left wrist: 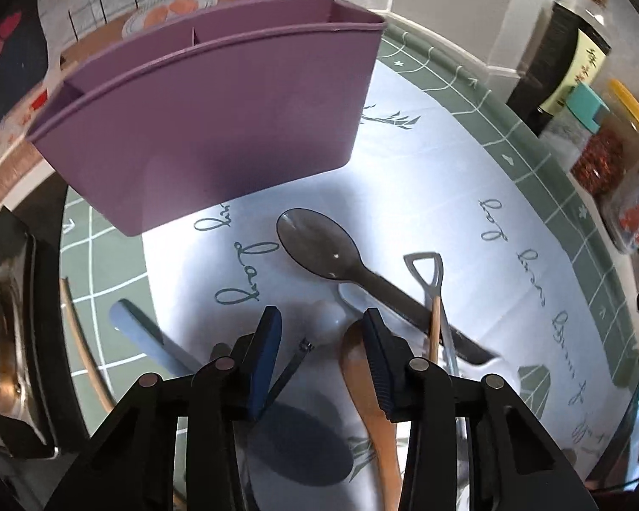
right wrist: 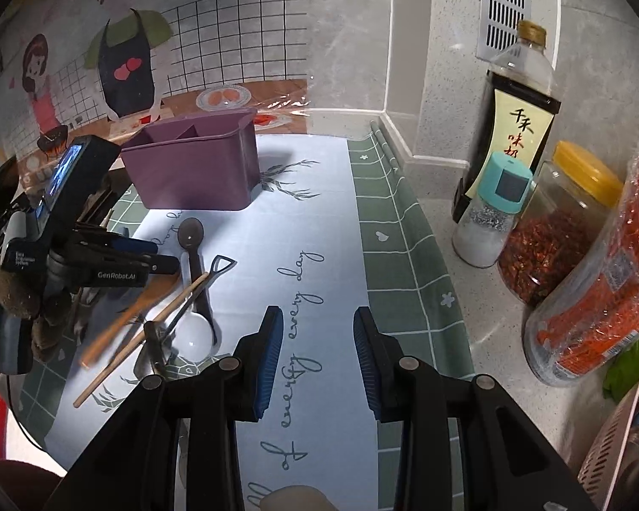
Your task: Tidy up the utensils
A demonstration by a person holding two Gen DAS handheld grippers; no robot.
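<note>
Purple holder stands beyond the utensil pile. Left wrist view: left hand-held gripper, jaws parted and grasping nothing, hovers over a wooden spoon lying among crossed pieces, including a dark spoon; closing here could pinch a neighbour too. Handles run hidden beneath the jaws. Right wrist view: right hand-held gripper, released, hangs over bare cloth; motion blurs the pile.

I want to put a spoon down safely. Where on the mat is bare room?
Free: the pale mat strip between the utensil heap and the green checked border, under the right gripper. Crowded: before the purple plastic caddy, where the left gripper hovers.
</note>
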